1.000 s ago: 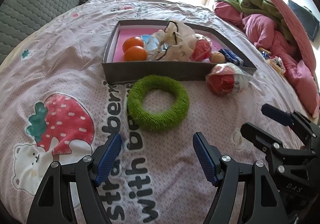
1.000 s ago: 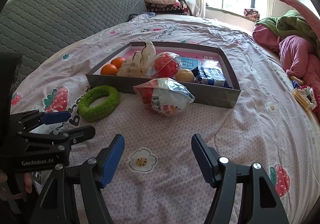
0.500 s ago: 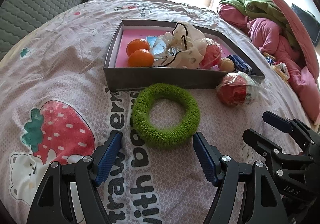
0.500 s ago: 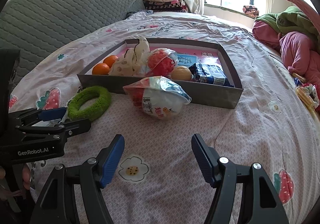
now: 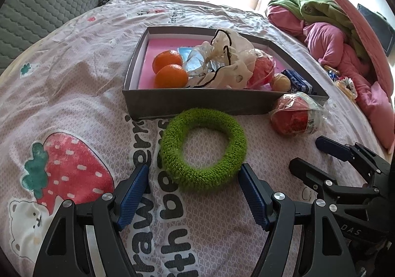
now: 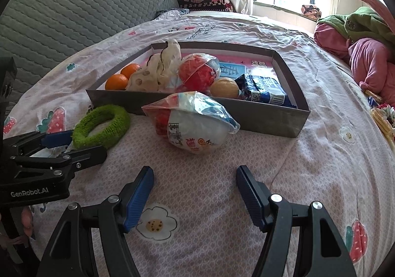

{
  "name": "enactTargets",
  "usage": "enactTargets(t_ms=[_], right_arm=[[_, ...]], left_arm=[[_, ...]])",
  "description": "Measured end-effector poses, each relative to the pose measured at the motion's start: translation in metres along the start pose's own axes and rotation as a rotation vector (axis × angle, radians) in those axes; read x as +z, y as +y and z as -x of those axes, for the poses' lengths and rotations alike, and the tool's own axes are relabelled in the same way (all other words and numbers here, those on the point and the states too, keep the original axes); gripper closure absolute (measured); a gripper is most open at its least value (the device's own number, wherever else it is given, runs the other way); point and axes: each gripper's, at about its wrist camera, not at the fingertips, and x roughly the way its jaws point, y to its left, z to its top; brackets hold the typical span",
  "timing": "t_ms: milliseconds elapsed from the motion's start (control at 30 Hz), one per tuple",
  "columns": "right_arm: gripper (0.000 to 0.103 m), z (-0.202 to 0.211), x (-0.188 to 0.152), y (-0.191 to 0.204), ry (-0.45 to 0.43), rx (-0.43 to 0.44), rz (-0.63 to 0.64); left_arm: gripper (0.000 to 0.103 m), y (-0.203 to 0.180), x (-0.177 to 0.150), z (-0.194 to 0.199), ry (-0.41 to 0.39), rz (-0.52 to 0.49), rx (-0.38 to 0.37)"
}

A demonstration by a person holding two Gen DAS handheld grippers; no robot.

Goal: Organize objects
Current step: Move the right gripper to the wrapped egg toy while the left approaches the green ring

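**Green ring lined up for the left gripper, bagged ball waiting for the right**

Green ring (image 5: 203, 148) lies flat on the strawberry-print bedspread (image 5: 74, 94), just in front of the near wall of the grey box (image 5: 197, 101), apparently touching it or nearly so. The left gripper (image 5: 192, 194) is released, jaws spread wide, its blue pads flanking the ring's near edge without gripping it. The right gripper (image 6: 195, 194) is likewise released and holds nothing; it points at the bagged red-and-white ball (image 6: 191, 123), which sits on the bedspread against the box's front wall.

The likely next step is closing on the ring and lifting it into the box. Risks, as I judge them: the ring is soft and fuzzy, so a pinch across its full width may squash it or let it slip, and the pads could catch the loose bedspread and drag fabric up with it. The box is already crowded, so a careless drop might land on the pile and roll out. The ball's slick plastic bag could slide between the pads.

The left view shows the two oranges (image 5: 169, 70) and the crumpled patterned bag (image 5: 229, 64) clearly, with the ring's hole open. The right view alone reveals the blue carton (image 6: 265, 91), the yellowish ball (image 6: 224, 88) and free pink floor at the box's far side.
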Motion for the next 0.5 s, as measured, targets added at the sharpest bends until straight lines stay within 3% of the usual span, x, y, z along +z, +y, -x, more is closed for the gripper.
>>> enactTargets(t_ms=[500], right_arm=[[0.032,-0.02,0.017,0.0,0.005,-0.003,0.013]], left_arm=[[0.026,0.002,0.011,-0.01,-0.012,0.008,-0.004]])
